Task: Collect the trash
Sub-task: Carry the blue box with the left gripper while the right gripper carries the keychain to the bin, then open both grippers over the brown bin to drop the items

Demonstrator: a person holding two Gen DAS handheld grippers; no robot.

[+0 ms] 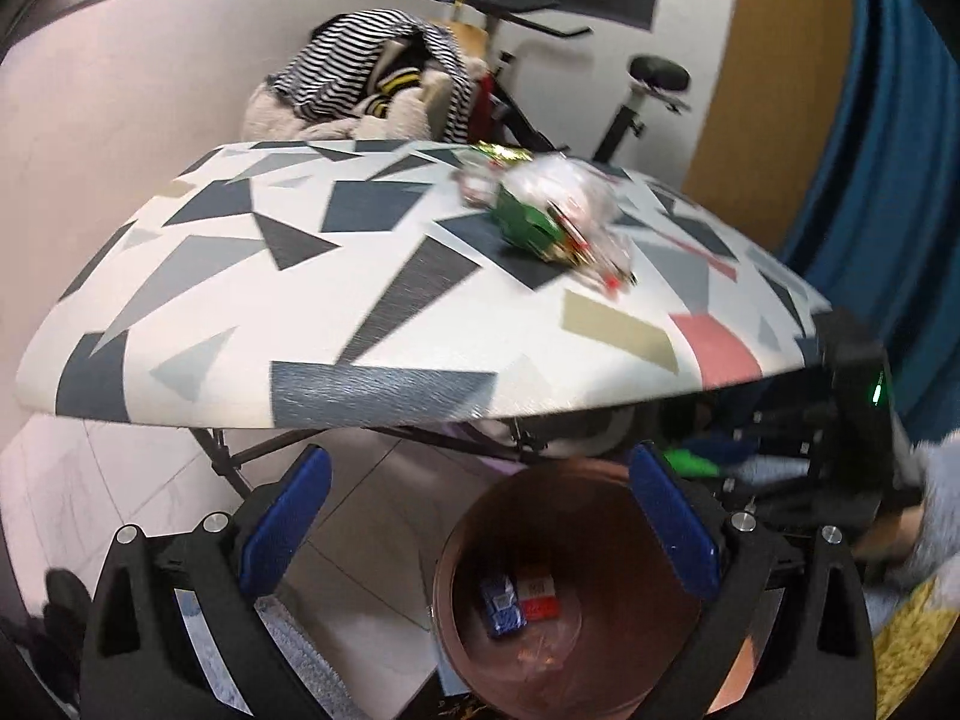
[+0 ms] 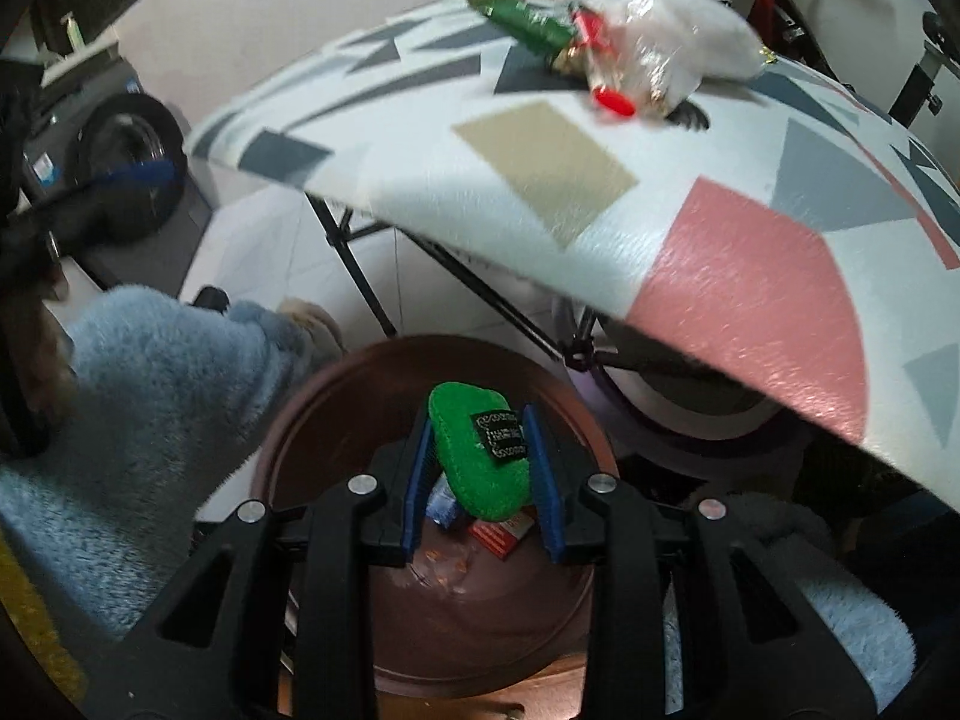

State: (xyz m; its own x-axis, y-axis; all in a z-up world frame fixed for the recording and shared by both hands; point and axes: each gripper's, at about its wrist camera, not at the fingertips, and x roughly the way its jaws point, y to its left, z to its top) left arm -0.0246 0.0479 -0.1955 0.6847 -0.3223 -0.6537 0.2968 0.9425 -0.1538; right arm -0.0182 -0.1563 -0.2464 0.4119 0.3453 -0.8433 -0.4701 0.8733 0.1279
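A brown round bin point(image 1: 576, 678) point(image 2: 336, 396) stands on the floor below the table edge, with a blue packet point(image 1: 503, 606) and a red-and-white packet point(image 1: 539, 599) at its bottom. My right gripper point(image 2: 480, 468) is shut on a green sponge-like pad point(image 2: 480, 456) with a black label, held just over the bin's mouth. My left gripper point(image 1: 480, 528) stands open and holds nothing, above the bin's near side. A heap of trash, green wrapper point(image 1: 528, 222) point(image 2: 528, 21) and clear plastic point(image 1: 570, 192) point(image 2: 666, 42), lies on the patterned table point(image 1: 360, 312) point(image 2: 540, 168).
A person's fluffy blue sleeve point(image 2: 150, 396) and the other gripper's black body point(image 1: 852, 396) sit beside the bin. Behind the table are a pile of striped clothes point(image 1: 360, 78) and an exercise bike point(image 1: 642, 96). A washing machine point(image 2: 126, 162) stands on the left, a blue curtain point(image 1: 888, 150) on the right.
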